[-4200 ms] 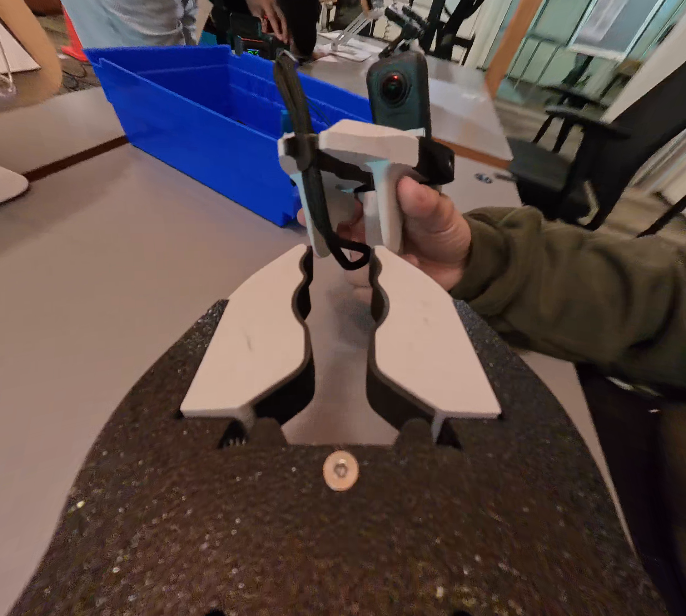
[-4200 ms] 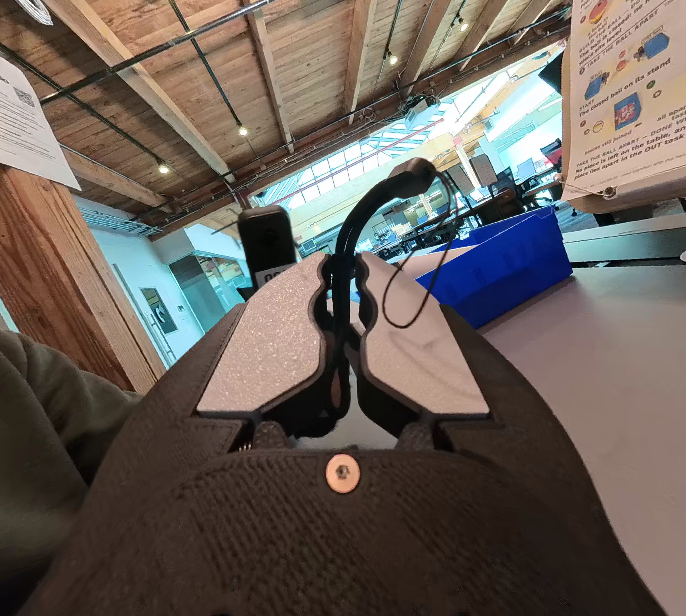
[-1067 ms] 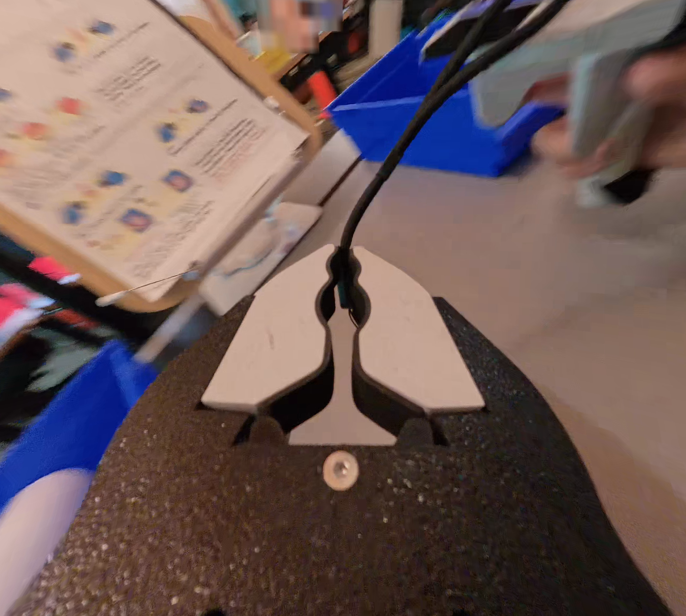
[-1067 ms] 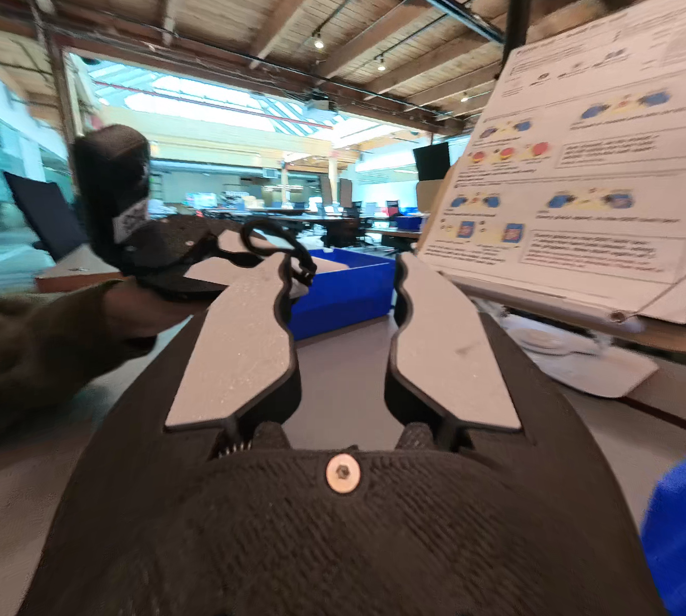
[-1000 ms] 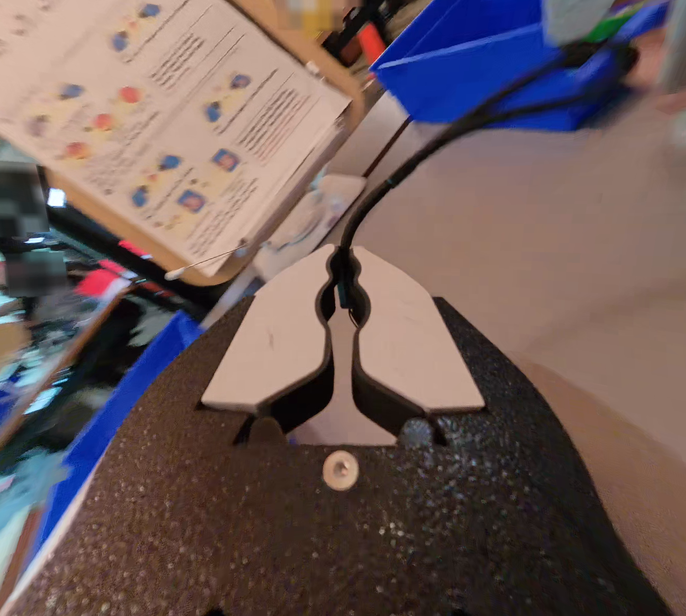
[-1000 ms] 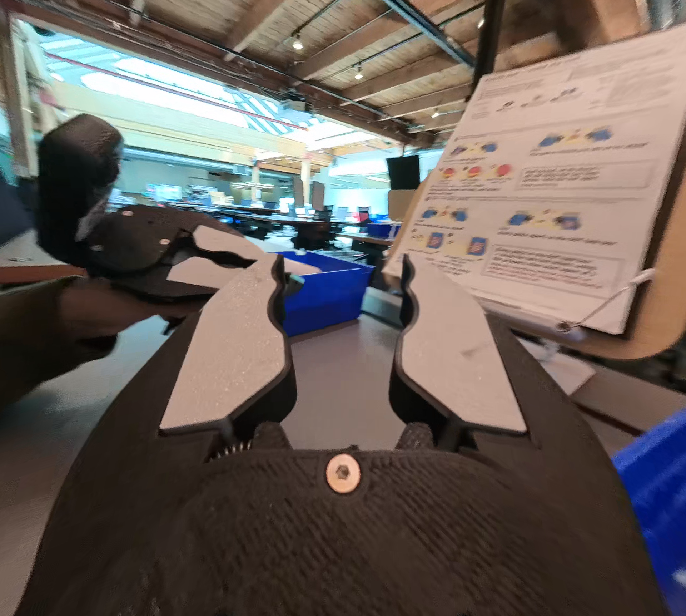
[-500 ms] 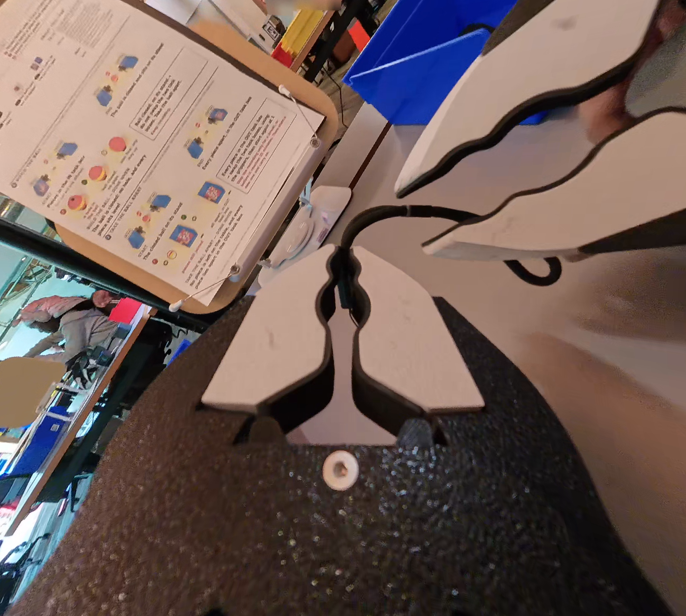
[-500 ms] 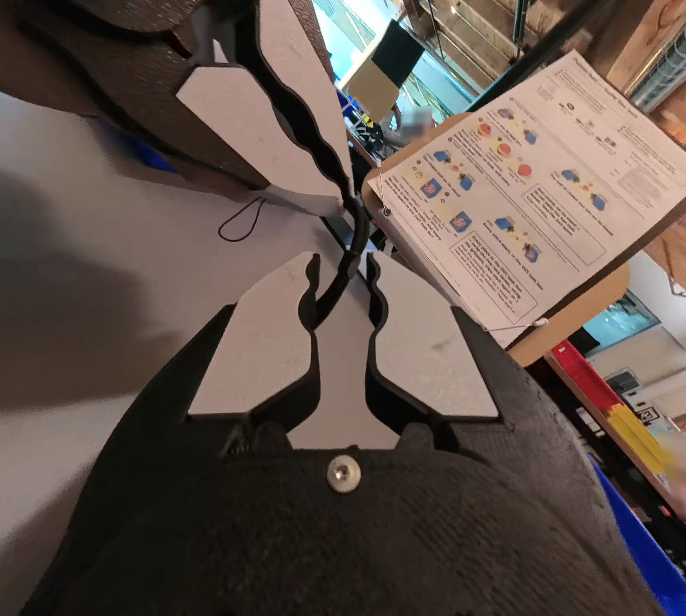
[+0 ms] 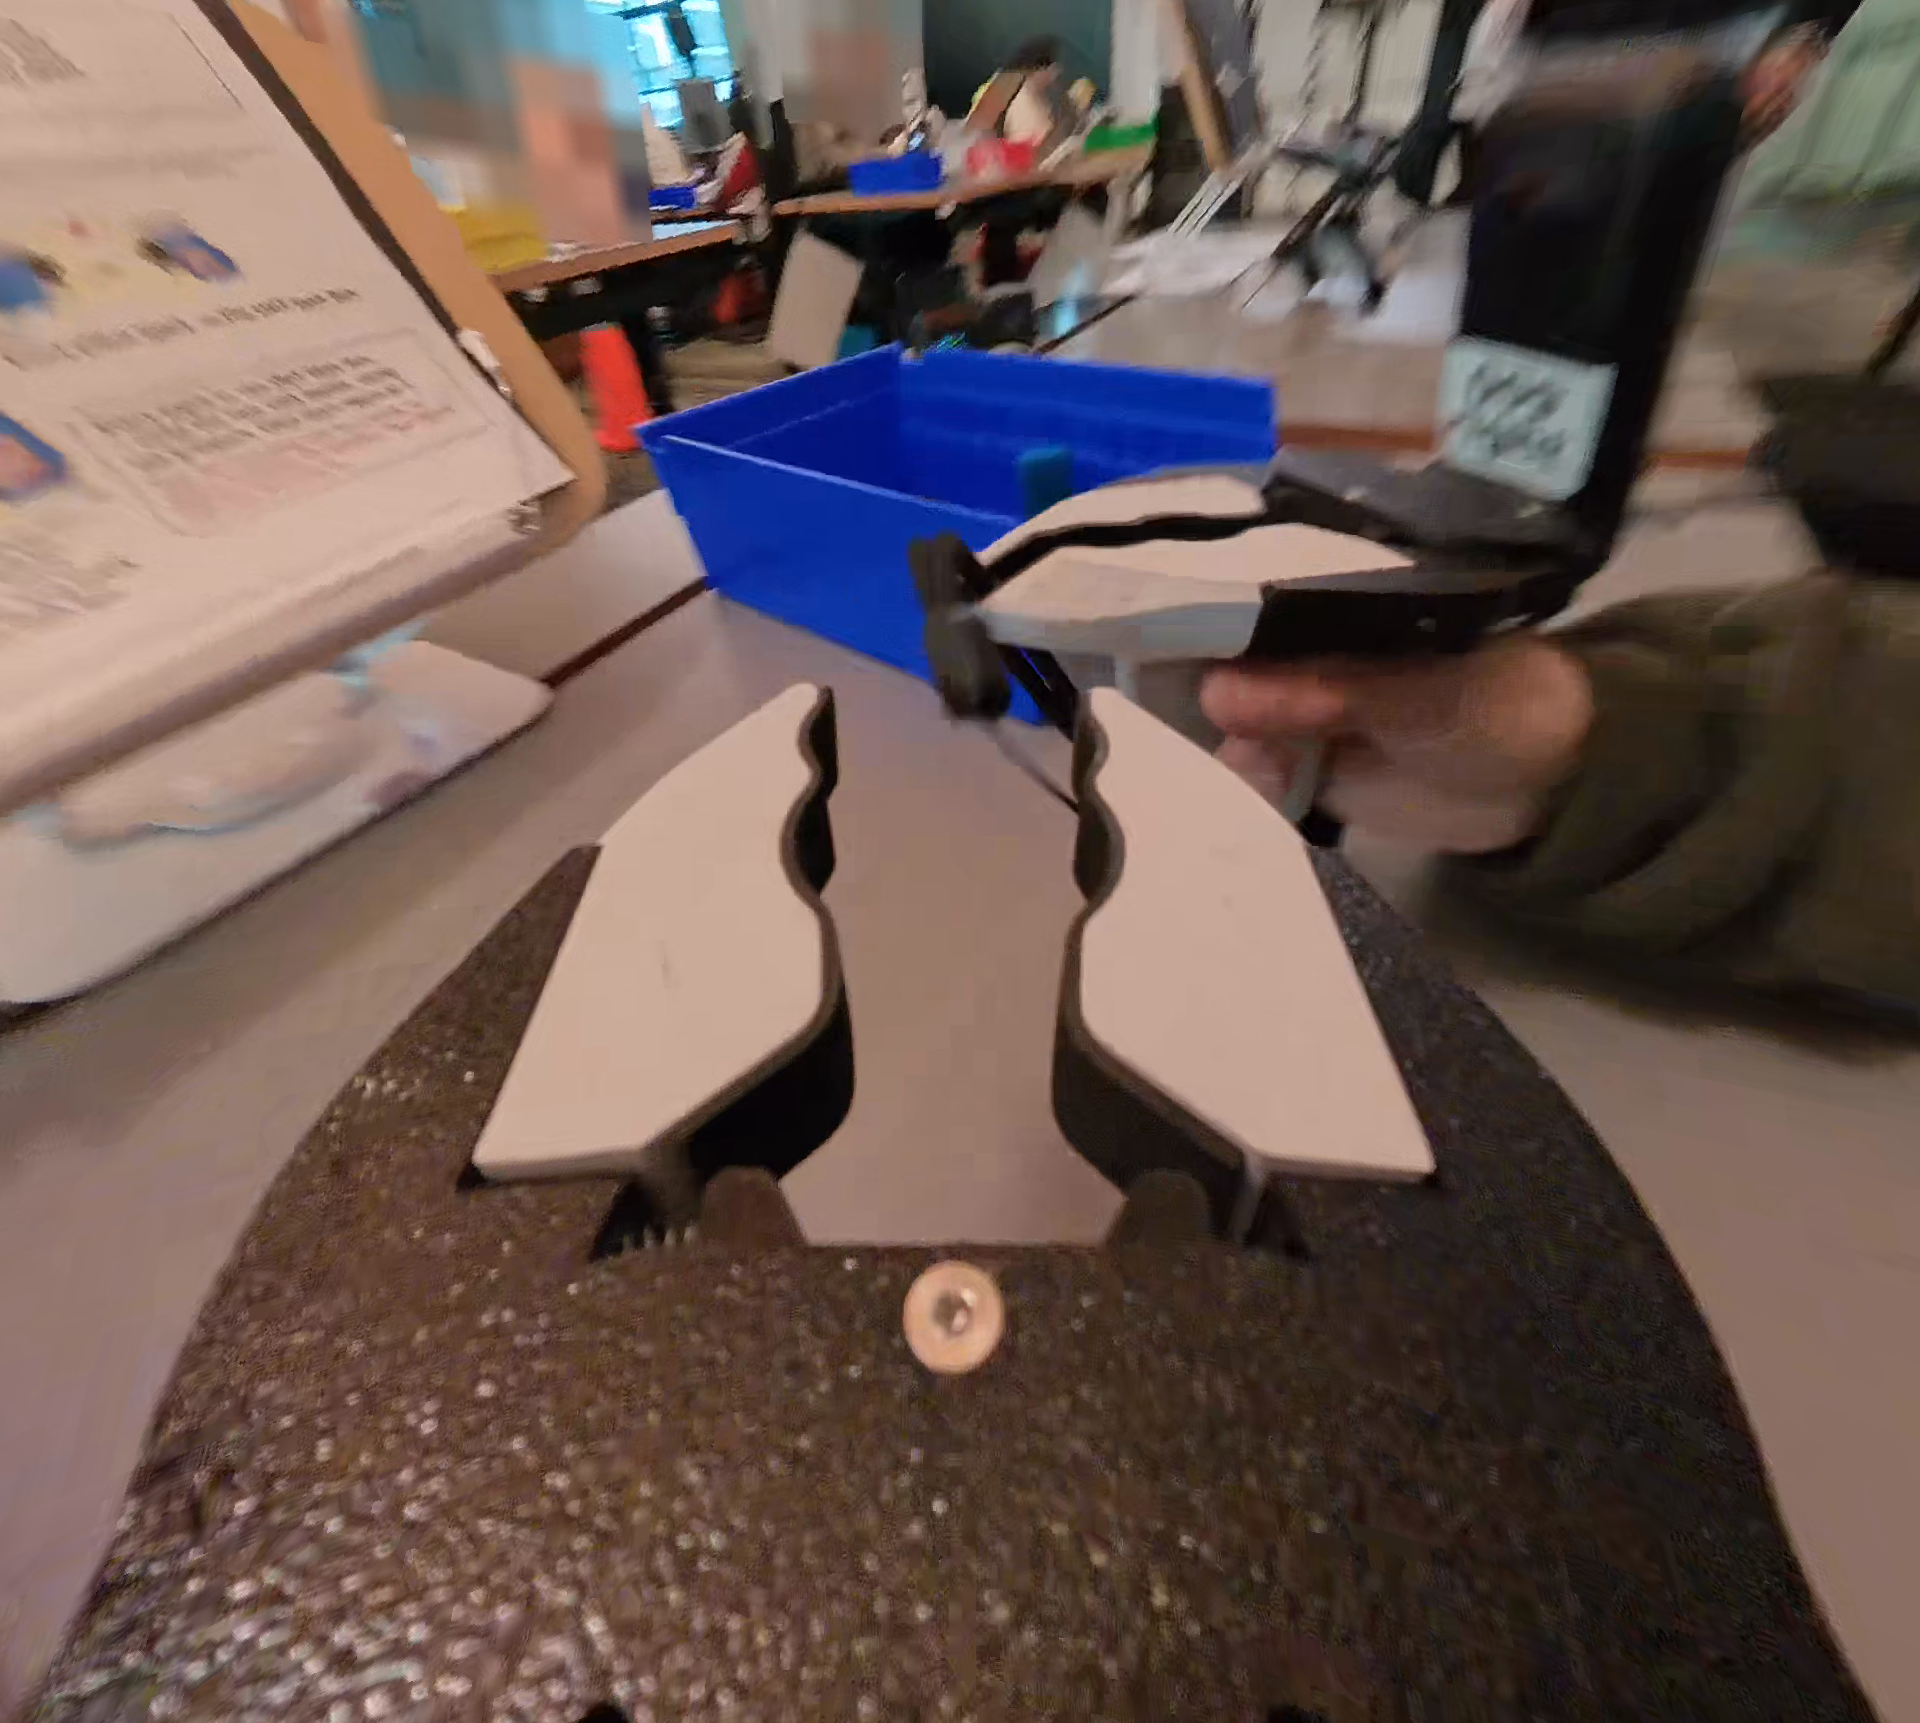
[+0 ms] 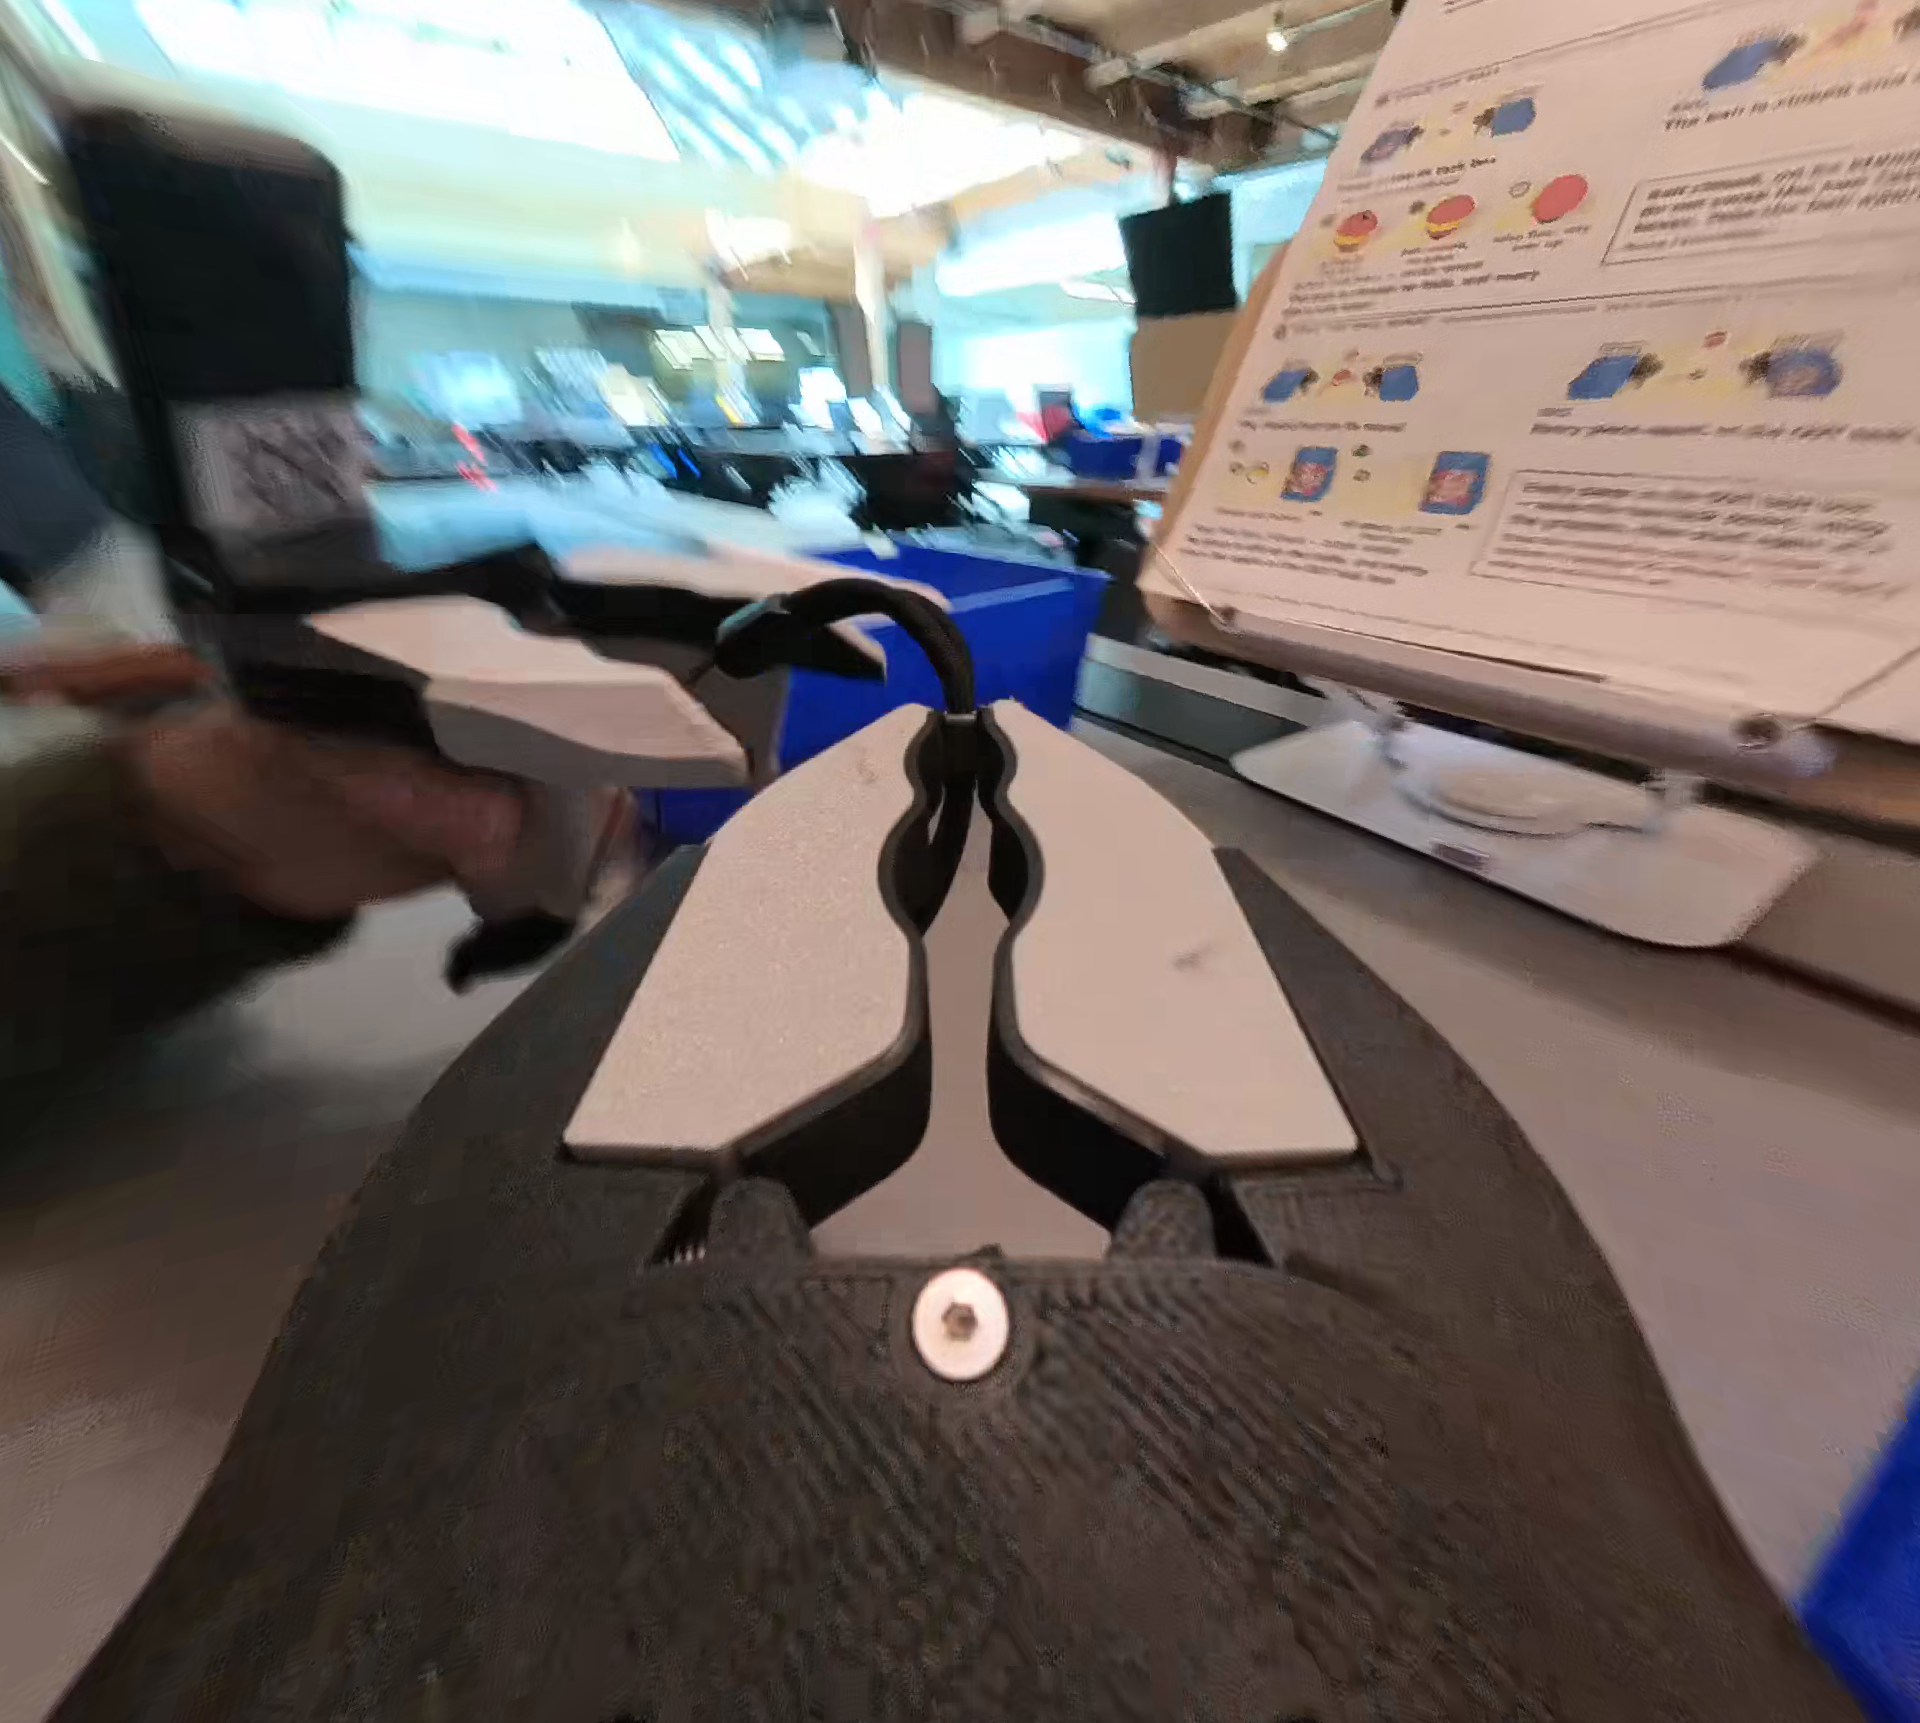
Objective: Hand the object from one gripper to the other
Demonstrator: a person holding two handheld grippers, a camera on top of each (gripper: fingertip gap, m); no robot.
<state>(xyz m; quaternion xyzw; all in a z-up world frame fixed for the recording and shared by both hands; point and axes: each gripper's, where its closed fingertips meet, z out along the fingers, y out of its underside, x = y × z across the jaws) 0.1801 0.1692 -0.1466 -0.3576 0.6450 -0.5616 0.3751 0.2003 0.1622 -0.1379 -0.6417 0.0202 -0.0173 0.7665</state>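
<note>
Tabletop [image 9: 312,1050], grey and broad, carries everything here and is the largest thing in both views. One slanted board [image 10: 1621,302] with printed sheets stands over it on a single white base [image 10: 1538,832]. One blue bin [image 9: 831,510] sits farther back on the tabletop; a second blue patch at the lower right edge of the right wrist view is too blurred to name. Two grippers are in play, each held by a hand in an olive sleeve [image 9: 1714,800]. The left gripper [image 9: 951,738] has its two fingers spread well apart with nothing between them. The right gripper [image 10: 961,728] has its two fingers drawn together, clamped at the tips on one black cord [image 10: 935,634], which arches up and leftward out of the tips. In the left wrist view the same cord [image 9: 961,634] hangs from the right gripper's tips, above the tabletop and just ahead of the left gripper's open fingers, not touching them.
</note>
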